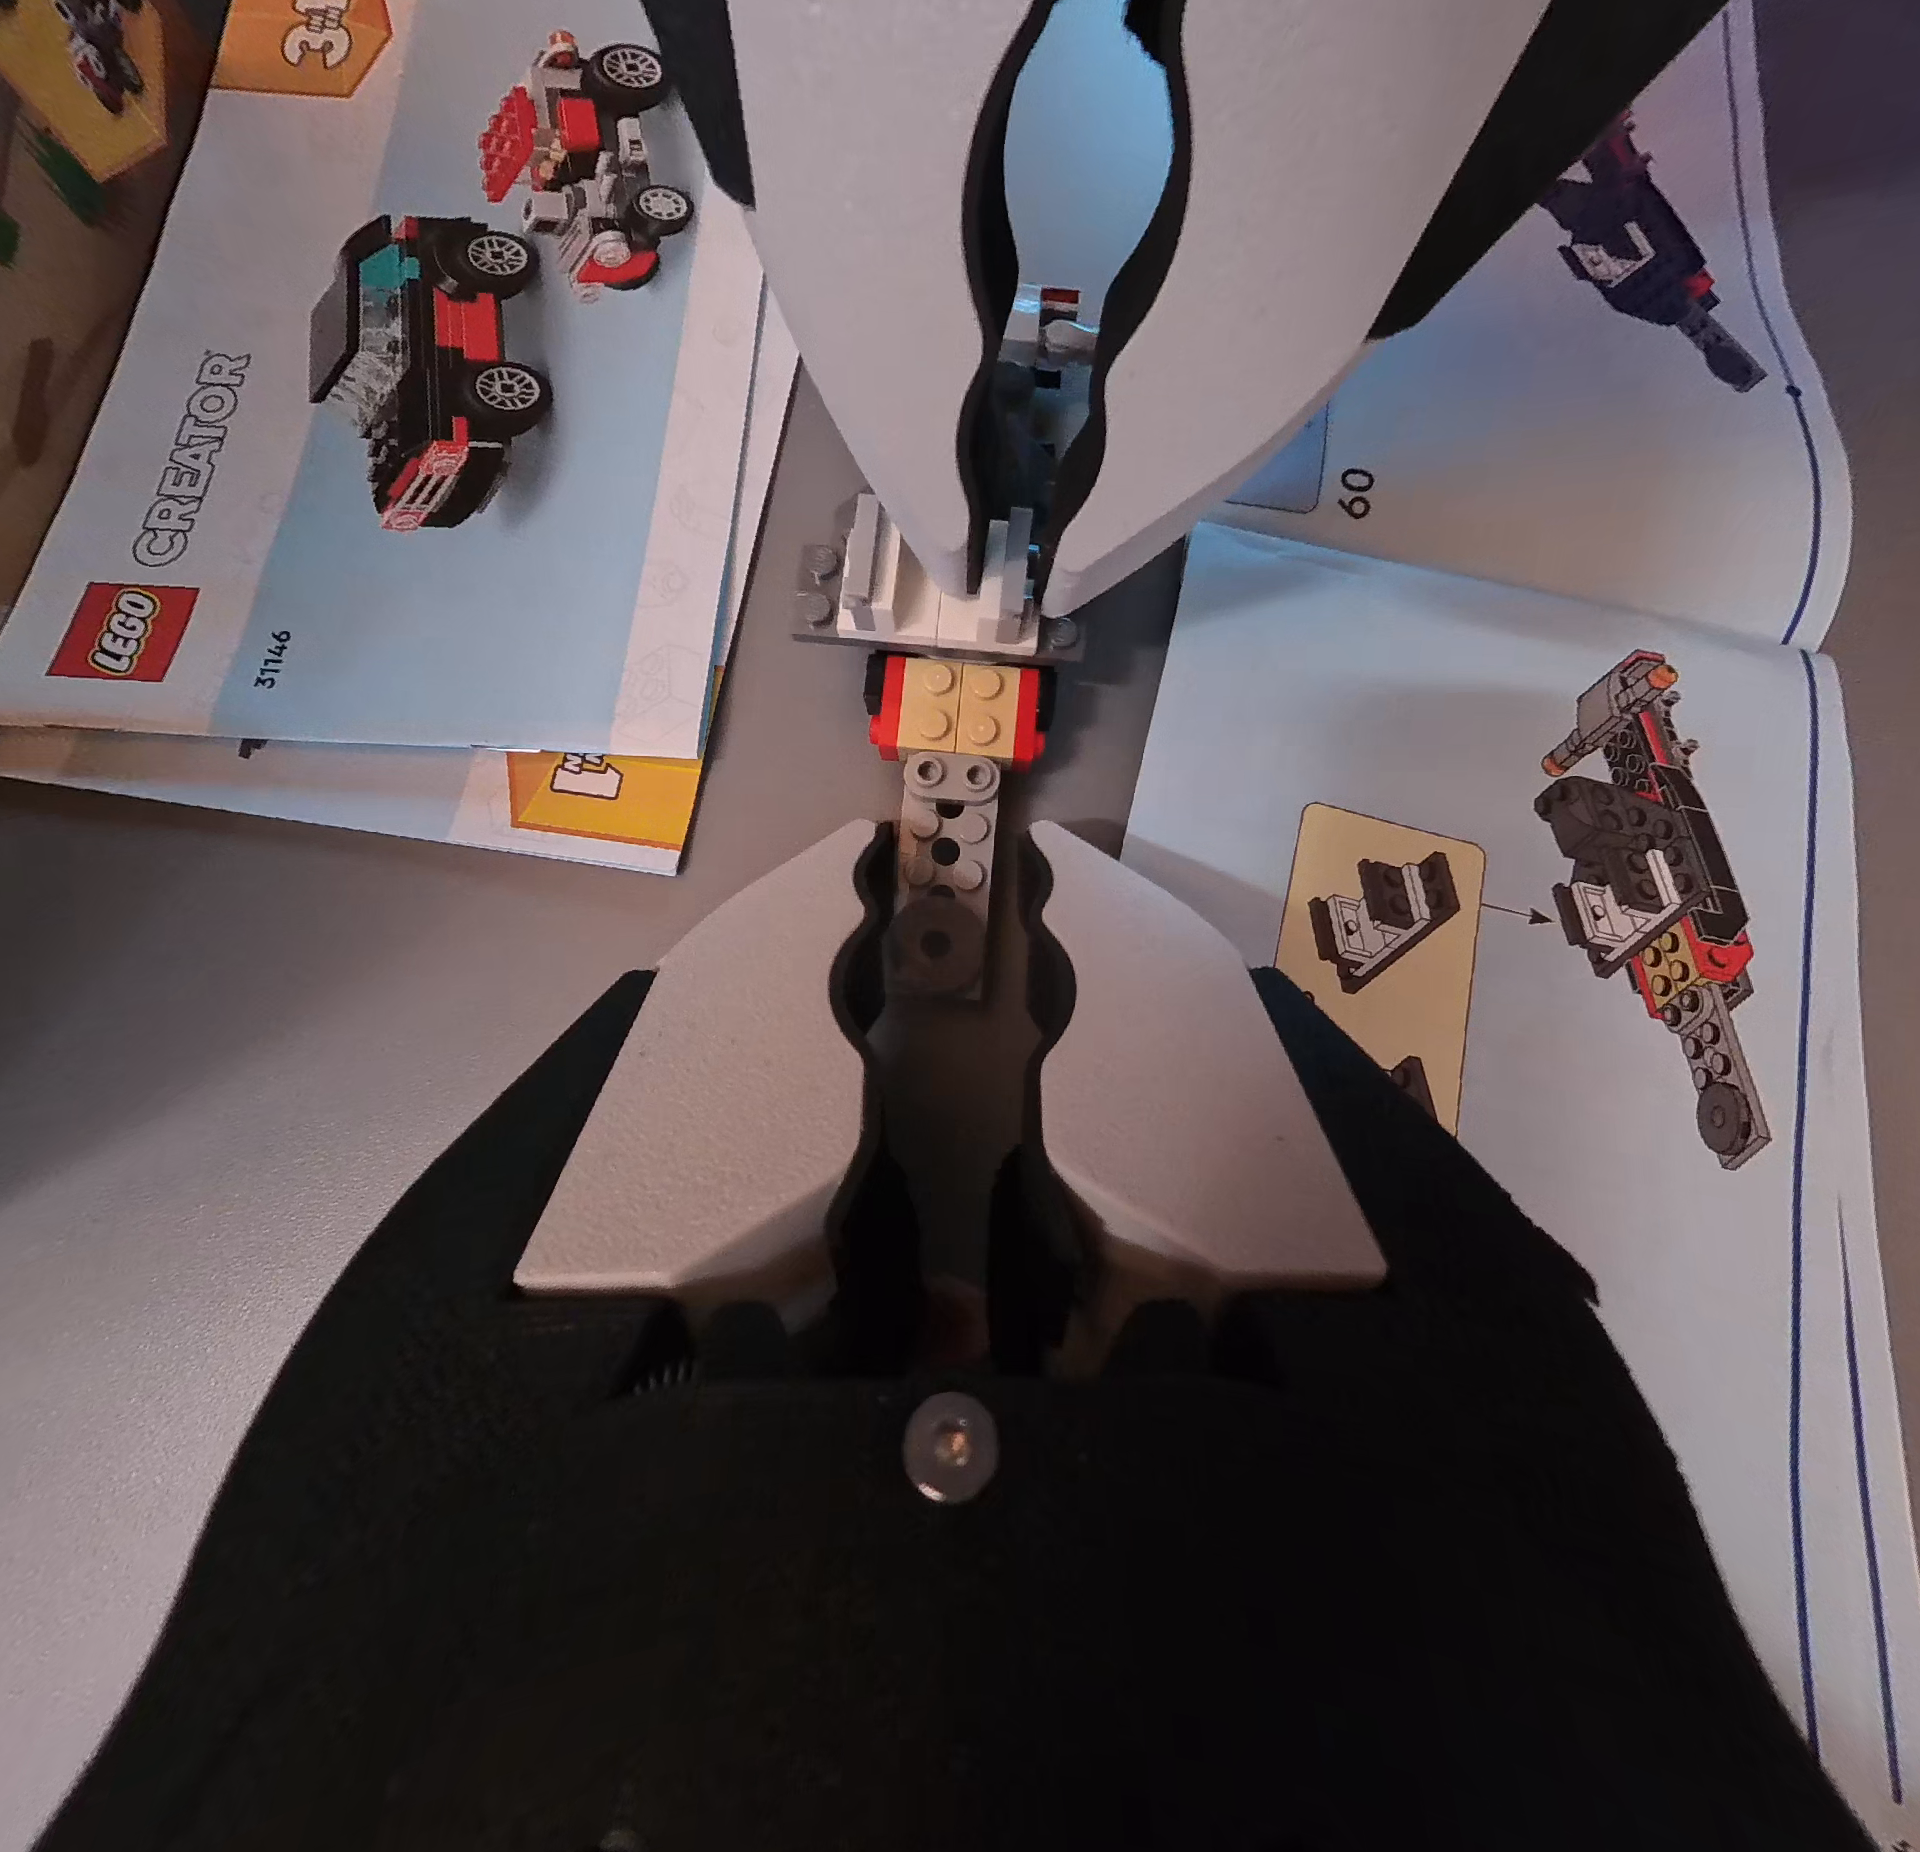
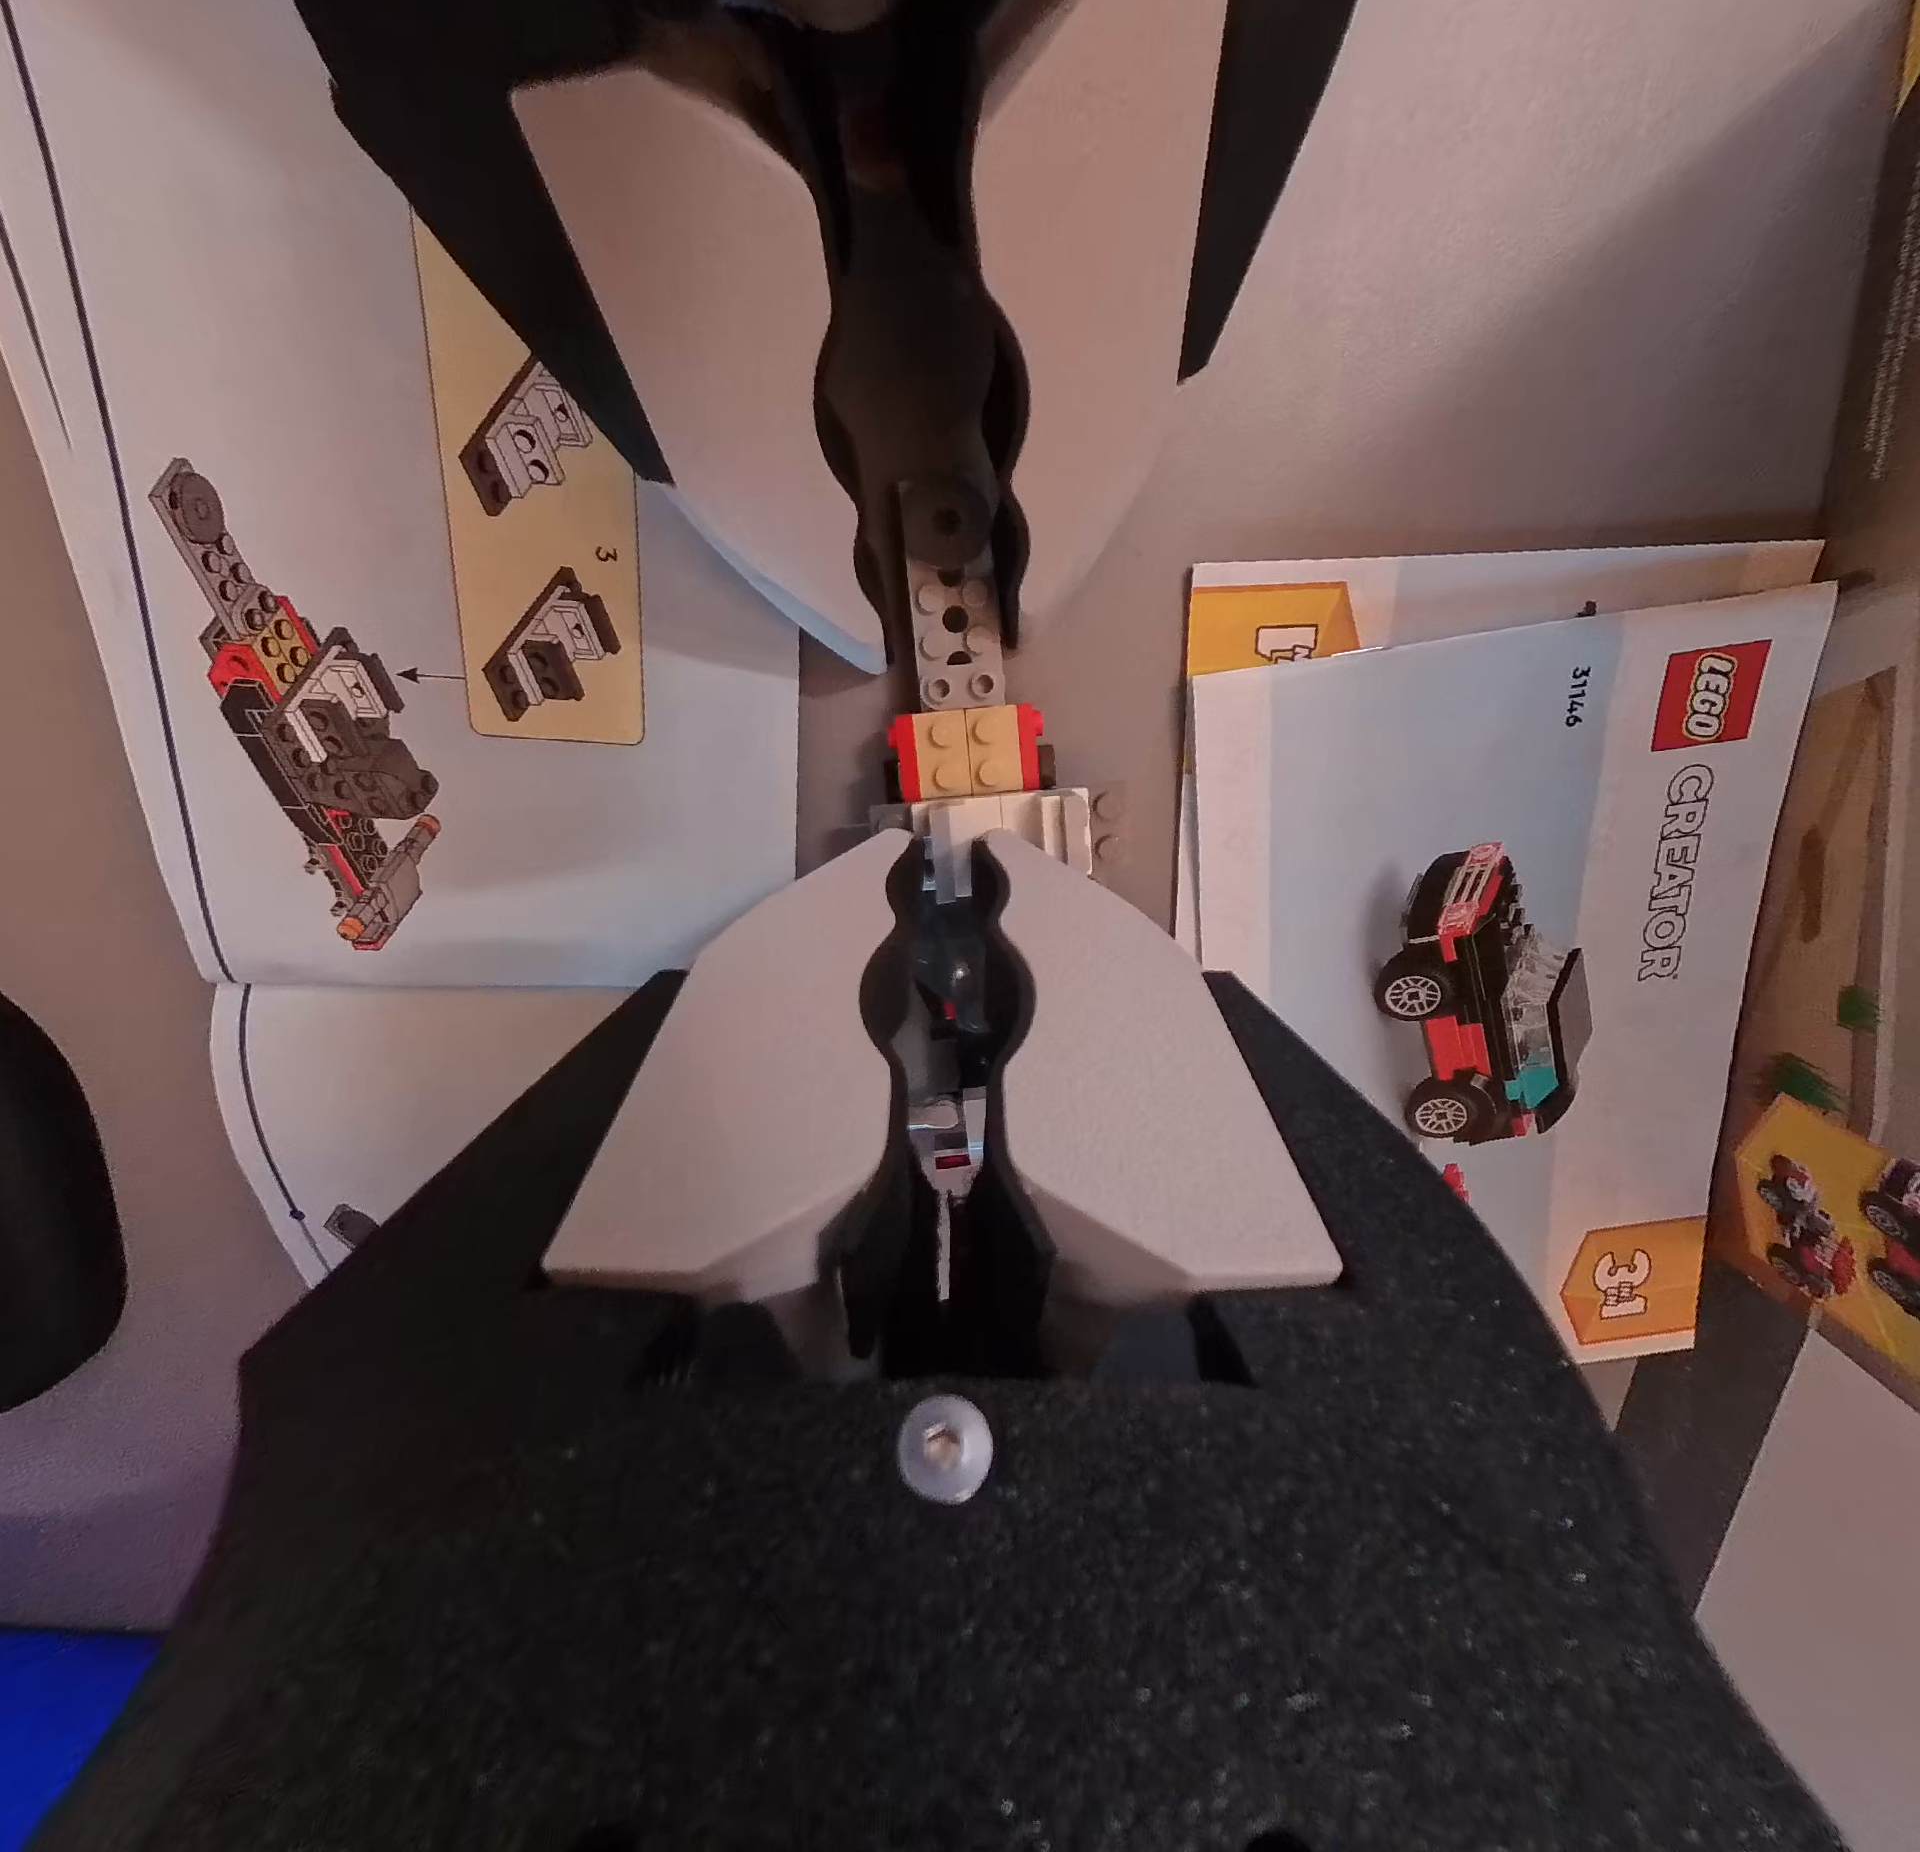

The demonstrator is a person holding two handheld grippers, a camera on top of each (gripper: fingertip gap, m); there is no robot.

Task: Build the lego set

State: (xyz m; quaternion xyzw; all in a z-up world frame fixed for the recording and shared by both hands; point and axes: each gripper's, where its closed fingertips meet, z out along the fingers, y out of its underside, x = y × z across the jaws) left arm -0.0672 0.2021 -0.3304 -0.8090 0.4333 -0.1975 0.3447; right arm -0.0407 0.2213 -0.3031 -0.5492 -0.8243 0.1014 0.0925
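Observation:
A small lego model (image 1: 961,706) is held in the air between both grippers, above the grey table. It has a grey holed plate (image 1: 951,826), tan and red bricks in the middle, and a white bracket piece (image 1: 883,587). My left gripper (image 1: 948,852) is shut on the grey plate end. My right gripper (image 1: 997,566) comes in from the top, shut on the white and dark end. In the right wrist view the model (image 2: 966,753) lies between my right gripper (image 2: 948,846) and my left gripper (image 2: 948,649).
An open instruction booklet (image 1: 1455,722) lies to the right of the model; it also shows in the right wrist view (image 2: 312,763). Closed booklets (image 1: 416,400) are stacked to the left, with the set's box (image 1: 83,46) beyond them. A black object (image 2: 42,1179) sits at the left edge. The grippers' ends are close to 5 centimeters from one another. The black object (image 2: 42,1179) is about equally far from each gripper, around 25 centimeters.

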